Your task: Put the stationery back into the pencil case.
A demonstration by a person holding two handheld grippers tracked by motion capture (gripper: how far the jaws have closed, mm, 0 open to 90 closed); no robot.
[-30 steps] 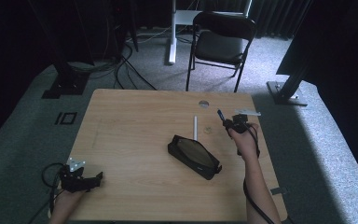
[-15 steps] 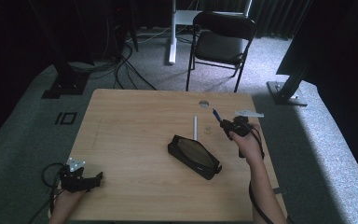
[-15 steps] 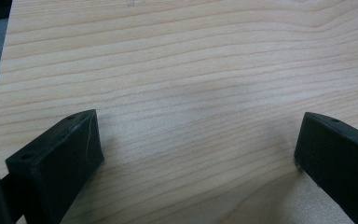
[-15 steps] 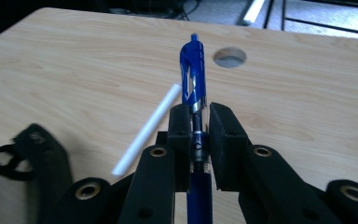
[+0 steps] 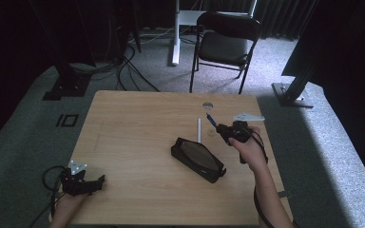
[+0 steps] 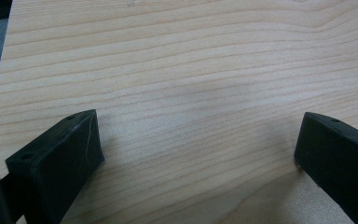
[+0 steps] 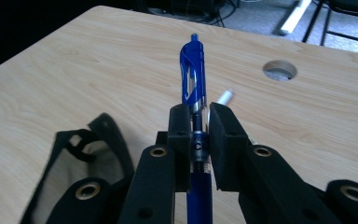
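My right claw (image 7: 199, 135) clamped a blue pen (image 7: 193, 79), clip end pointing away, barrel running between the pads; my left claw (image 6: 196, 154) stood apart over bare table (image 6: 191, 70).

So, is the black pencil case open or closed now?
Open. In the right gripper view the black pencil case shows a loose rim and a pale inside. The right claw is shut on the blue pen, above the table.

I'm working in what looks like a recording studio or lab: black curtains (image 5: 313, 19) hang behind my wooden desk (image 5: 138, 128), grey carpet (image 5: 24, 142) covers the floor, cables (image 5: 123, 66) trail across it beyond the desk's far left corner, and a black folding chair (image 5: 225, 42) stands past the far edge.
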